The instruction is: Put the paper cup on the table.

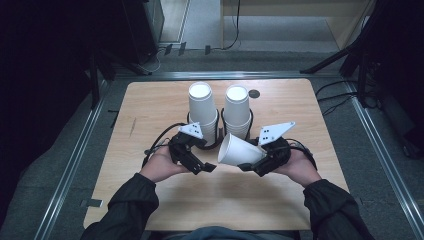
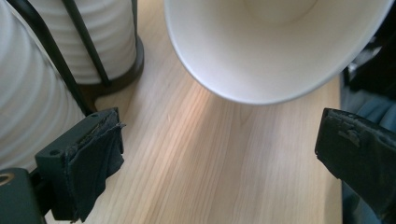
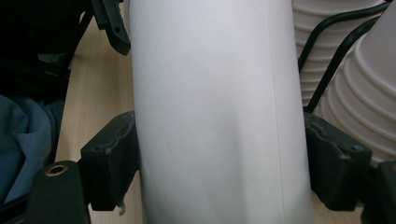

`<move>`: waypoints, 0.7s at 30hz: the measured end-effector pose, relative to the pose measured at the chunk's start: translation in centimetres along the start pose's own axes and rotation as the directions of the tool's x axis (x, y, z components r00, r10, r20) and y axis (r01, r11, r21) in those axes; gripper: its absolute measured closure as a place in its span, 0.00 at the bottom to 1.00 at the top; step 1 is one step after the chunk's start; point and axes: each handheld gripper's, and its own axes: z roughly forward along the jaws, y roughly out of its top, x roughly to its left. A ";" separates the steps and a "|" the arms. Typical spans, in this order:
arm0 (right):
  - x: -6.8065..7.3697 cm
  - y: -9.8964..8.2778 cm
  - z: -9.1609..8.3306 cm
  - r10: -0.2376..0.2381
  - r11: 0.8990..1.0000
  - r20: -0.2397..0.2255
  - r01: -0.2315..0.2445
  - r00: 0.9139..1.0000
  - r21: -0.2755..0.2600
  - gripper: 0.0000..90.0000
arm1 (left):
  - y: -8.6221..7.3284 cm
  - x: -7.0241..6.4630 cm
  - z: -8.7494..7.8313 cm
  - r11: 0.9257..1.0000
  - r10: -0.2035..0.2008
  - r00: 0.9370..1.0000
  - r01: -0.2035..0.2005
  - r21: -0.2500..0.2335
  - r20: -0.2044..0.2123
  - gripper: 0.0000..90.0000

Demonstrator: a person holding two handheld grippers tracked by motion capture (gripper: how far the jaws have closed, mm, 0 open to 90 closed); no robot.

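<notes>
A single white paper cup [image 1: 239, 150] lies on its side in the air above the wooden table [image 1: 150, 105], mouth pointing left. My right gripper [image 1: 254, 166] is shut on the paper cup [image 3: 215, 116], one pad pressed on each side of its wall. My left gripper [image 1: 209, 167] stands open just left of the cup's mouth, with nothing between its jaws. In the left gripper view the cup's open rim [image 2: 261, 70] hangs ahead of the left gripper [image 2: 219, 154]. Two stacks of upside-down white cups [image 1: 202, 107] [image 1: 236, 107] stand in black wire holders behind the grippers.
The stacked cups and their black wire holders [image 2: 79, 70] [image 3: 345, 70] stand close behind both grippers. A small dark disc [image 1: 254, 93] lies on the table at the back right. Bare wood [image 1: 215, 200] stretches between the hands and the near edge.
</notes>
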 end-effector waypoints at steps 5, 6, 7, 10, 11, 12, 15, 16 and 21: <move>0.0 -0.1 -0.3 0.004 1.000 -0.004 -0.005 1.000 -0.028 0.23 | 0.3 -0.1 0.0 0.999 -0.007 1.000 0.008 -0.043 0.023 0.02; 0.0 -0.1 -0.3 0.004 1.000 -0.005 -0.004 1.000 -0.031 0.23 | 0.4 -0.1 0.1 0.999 -0.008 1.000 0.009 -0.046 0.026 0.02; 0.0 -0.1 -0.3 0.006 0.999 -0.008 -0.006 1.000 -0.034 0.23 | 0.5 -0.3 0.2 0.999 -0.003 0.999 0.005 -0.051 0.034 0.02; 0.1 -0.1 -0.2 0.004 0.999 -0.012 -0.005 1.000 -0.042 0.22 | 0.7 -0.5 0.4 0.999 0.006 0.999 -0.003 -0.054 0.043 0.02; 0.1 -0.1 -0.2 0.001 0.999 -0.014 -0.001 1.000 -0.044 0.23 | 0.8 -0.6 0.5 0.998 0.010 0.999 -0.007 -0.057 0.047 0.02; 0.2 -0.1 -0.1 -0.001 0.999 -0.020 0.000 1.000 -0.043 0.22 | 0.9 -0.7 0.6 0.998 0.014 0.999 -0.011 -0.056 0.051 0.02; 0.4 0.0 0.2 -0.008 0.999 -0.030 0.007 1.000 -0.040 0.22 | 1.1 -0.8 0.8 0.998 0.011 0.998 -0.008 -0.059 0.067 0.02; 0.5 0.0 0.3 -0.013 0.999 -0.035 0.011 0.999 -0.038 0.22 | 1.2 -0.9 0.9 0.998 0.010 0.998 -0.005 -0.063 0.069 0.02; 0.7 0.2 0.8 -0.017 0.999 -0.054 0.015 0.998 -0.037 0.22 | 1.4 -1.3 1.5 0.998 0.029 0.996 -0.024 -0.061 0.082 0.02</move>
